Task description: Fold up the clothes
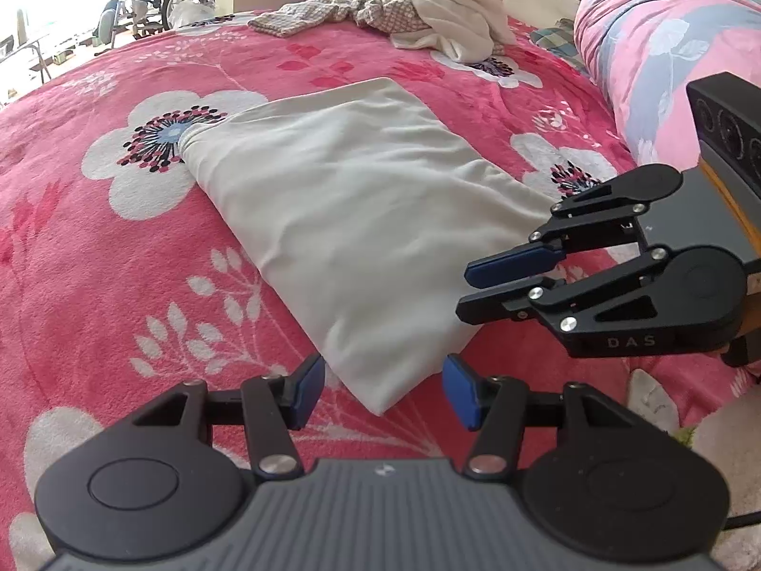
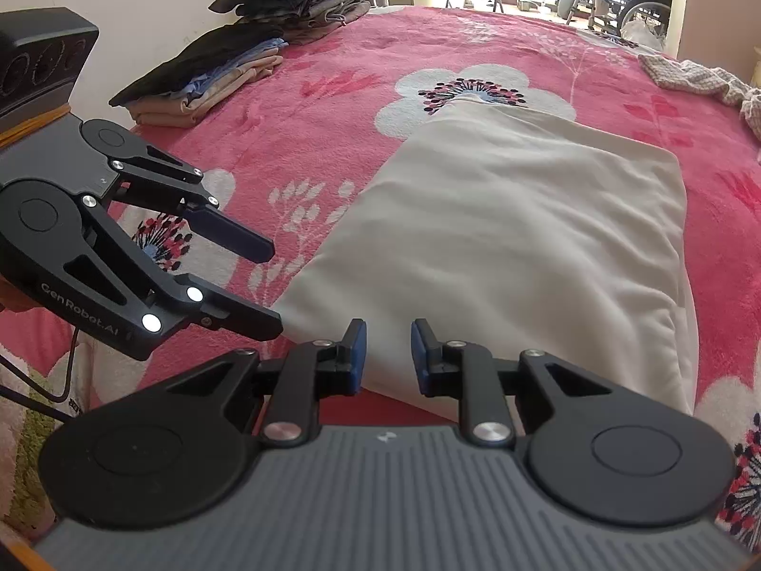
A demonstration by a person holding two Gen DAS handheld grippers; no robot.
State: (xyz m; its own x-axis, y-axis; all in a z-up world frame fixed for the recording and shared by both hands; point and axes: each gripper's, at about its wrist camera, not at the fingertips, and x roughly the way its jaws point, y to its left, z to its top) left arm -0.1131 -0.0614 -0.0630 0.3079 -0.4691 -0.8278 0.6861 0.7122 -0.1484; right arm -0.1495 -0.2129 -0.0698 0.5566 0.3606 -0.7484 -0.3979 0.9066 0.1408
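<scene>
Both wrist views look steeply down, close over the same cream garment (image 1: 352,219), from opposite sides.

A pink floral bed (image 1: 119,247) carries a folded cream garment (image 1: 352,219) mid-frame, unfolded clothes (image 1: 428,14) at top, and folded stacks (image 2: 214,71) upper left in the right wrist view.

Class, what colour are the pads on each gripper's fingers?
Blue pads, clearest in the left wrist view.
</scene>
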